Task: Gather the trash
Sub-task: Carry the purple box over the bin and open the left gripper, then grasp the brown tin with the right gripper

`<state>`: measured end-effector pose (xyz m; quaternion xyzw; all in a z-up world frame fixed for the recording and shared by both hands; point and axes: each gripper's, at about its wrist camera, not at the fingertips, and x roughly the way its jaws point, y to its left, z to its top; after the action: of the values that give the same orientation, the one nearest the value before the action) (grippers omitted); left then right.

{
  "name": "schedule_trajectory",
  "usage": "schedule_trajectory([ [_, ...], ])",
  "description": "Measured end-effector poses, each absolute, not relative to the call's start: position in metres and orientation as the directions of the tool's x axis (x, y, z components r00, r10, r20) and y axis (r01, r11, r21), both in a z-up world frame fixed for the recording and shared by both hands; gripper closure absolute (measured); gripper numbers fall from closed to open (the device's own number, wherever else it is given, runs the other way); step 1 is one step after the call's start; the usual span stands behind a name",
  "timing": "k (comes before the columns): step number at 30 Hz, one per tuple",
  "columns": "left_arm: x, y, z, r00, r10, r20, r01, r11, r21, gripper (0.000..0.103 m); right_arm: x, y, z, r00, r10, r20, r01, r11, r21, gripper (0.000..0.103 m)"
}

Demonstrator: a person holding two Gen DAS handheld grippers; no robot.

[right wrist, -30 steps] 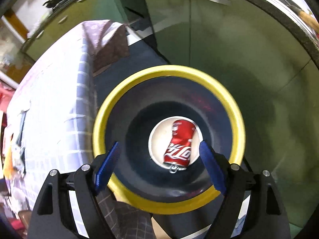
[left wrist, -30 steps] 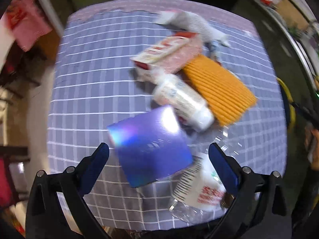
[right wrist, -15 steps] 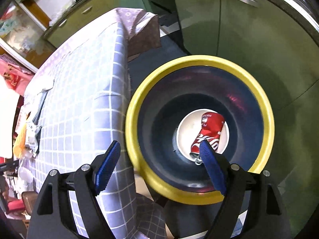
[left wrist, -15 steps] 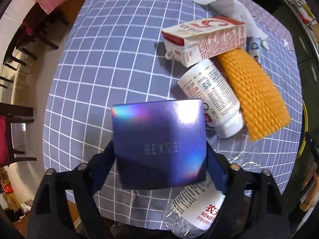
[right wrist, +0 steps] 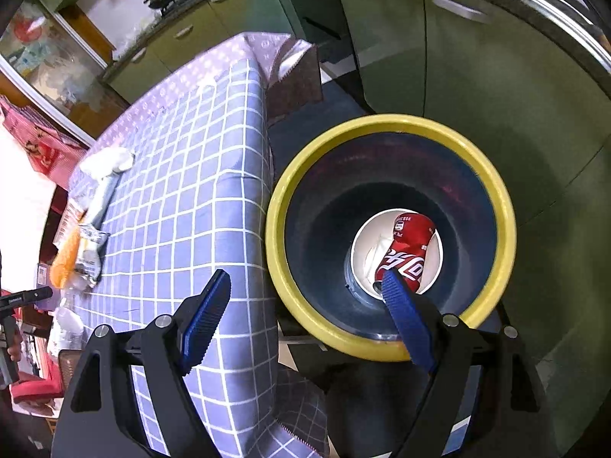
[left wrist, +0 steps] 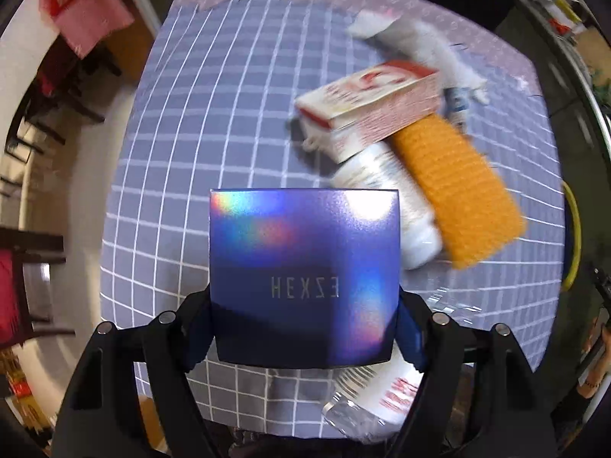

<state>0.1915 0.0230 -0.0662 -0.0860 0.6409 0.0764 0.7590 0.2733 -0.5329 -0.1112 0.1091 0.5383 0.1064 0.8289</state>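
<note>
My left gripper (left wrist: 305,328) is shut on a shiny purple box (left wrist: 305,274) marked HEXZE and holds it above the checked tablecloth (left wrist: 191,152). Behind it lie a red-and-white carton (left wrist: 370,103), a white bottle (left wrist: 397,206), an orange ribbed pad (left wrist: 458,191) and a crumpled white wrapper (left wrist: 420,42). A clear plastic bottle (left wrist: 382,400) lies under the box. My right gripper (right wrist: 305,305) is open and empty, above the table edge beside a yellow-rimmed bin (right wrist: 389,347) that holds a red cola can (right wrist: 408,252).
The bin stands on the floor off the table's corner, in front of green cabinets (right wrist: 477,57). Chairs (left wrist: 30,267) stand at the table's left side. The pile of trash also shows at the far left in the right wrist view (right wrist: 84,236).
My left gripper has closed on the purple box and lifted it off the table. My right gripper has swung left from over the bin towards the table edge.
</note>
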Motion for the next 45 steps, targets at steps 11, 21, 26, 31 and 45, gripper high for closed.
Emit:
schedule_trajectory([
  [11,0.205,-0.143,0.01,0.285,-0.127,-0.95,0.176,0.981,-0.078,0.03,0.202,-0.599,-0.067,0.534,0.272,-0.8,0.019,0.943,0.333,0.022],
  [21,0.254,-0.382,-0.019,0.211,-0.3,-0.93,0.558,0.818,-0.137,0.03,0.117,-0.686,-0.072,0.565,0.177,-0.806,0.212,0.912,0.35,0.022],
  [26,0.291,-0.439,-0.062,0.197,-0.296,-0.934,0.579,0.805,-0.133,0.028,0.094,-0.706,-0.088,0.554,0.175,-0.814,0.268,0.888,0.373,0.022],
  [31,0.304,-0.447,-0.072,0.182,-0.287,-0.94,0.567,0.812,-0.138,0.028,0.085,-0.71,-0.099,0.54,0.187,-0.821,0.274,0.883,0.382,0.022],
  [45,0.223,-0.263,0.027,0.312,-0.425,-0.85,0.562,0.804,-0.196,0.019,0.106,-0.618,-0.079,0.503,0.282,-0.817,0.067,0.93,0.362,0.022],
])
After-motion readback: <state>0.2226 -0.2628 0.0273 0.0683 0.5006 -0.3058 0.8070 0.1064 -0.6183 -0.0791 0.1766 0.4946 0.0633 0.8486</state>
